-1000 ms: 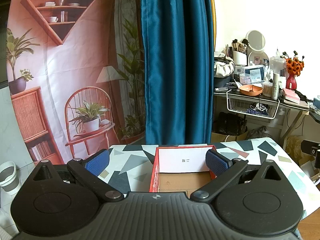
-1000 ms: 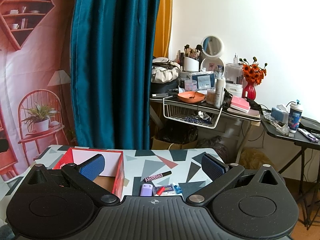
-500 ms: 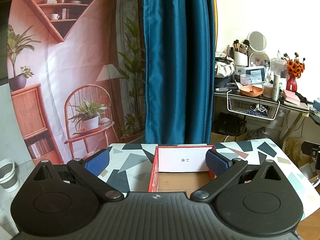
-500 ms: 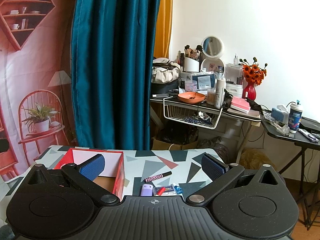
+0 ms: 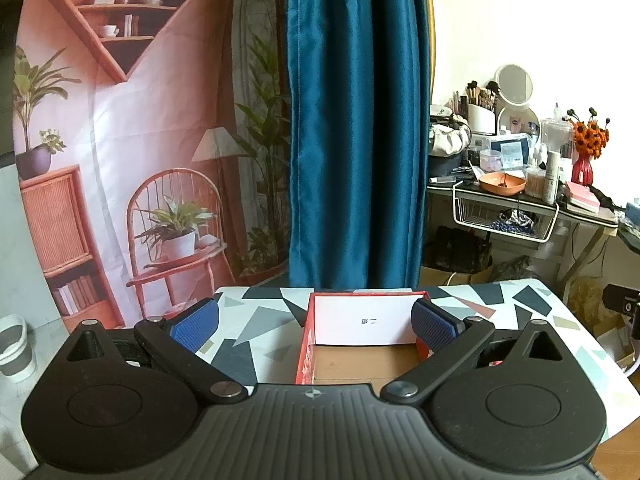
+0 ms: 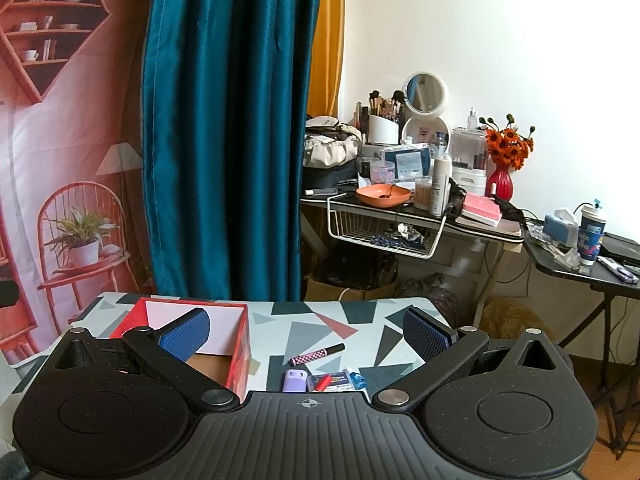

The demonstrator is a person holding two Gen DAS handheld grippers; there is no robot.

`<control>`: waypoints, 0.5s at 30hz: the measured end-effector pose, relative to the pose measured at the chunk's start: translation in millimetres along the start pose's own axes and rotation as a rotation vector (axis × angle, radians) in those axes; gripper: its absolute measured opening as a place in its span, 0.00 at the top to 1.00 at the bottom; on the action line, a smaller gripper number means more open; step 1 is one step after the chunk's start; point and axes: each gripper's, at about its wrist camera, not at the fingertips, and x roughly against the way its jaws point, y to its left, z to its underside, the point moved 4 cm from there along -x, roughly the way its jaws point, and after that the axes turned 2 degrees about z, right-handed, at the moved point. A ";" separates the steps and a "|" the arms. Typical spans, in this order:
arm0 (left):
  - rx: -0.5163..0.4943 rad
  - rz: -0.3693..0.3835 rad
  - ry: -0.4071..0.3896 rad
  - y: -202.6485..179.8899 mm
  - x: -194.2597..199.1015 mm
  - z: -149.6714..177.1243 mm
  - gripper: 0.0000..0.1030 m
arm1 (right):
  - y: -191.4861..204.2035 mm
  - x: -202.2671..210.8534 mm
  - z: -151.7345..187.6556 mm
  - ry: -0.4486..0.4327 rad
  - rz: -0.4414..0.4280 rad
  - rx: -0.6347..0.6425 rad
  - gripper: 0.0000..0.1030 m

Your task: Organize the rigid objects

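Right wrist view: almost nothing has changed; both right gripper (image 6: pixel 306 330) and left gripper (image 5: pixel 314 320) hover wide open, empty. Pen (image 6: pixel 317 354) lies at one o'clock of the red box (image 6: pixel 240 354), so sorting hasn't begun.

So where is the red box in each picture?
Left wrist view: the red box sits low in the middle, straight ahead between the open fingers of the left hand-held gripper.
Right wrist view: the red box is low on the left, partly behind the left finger of the right hand-held gripper.
Shared landmark: the blue curtain behind the table.
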 end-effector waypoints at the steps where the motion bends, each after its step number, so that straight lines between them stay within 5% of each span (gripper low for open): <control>1: 0.006 -0.001 -0.006 1.5 -1.5 0.3 0.00 | 0.2 -1.3 -0.1 0.002 -0.002 -0.002 0.00; 10: 0.008 0.006 -0.039 4.3 -27.5 8.6 0.00 | 3.7 -33.2 4.5 0.027 -0.052 -0.028 0.00; 15: 0.017 -0.020 0.014 10.3 -62.7 18.6 0.00 | 0.7 -61.2 4.5 -0.002 0.000 -0.030 0.00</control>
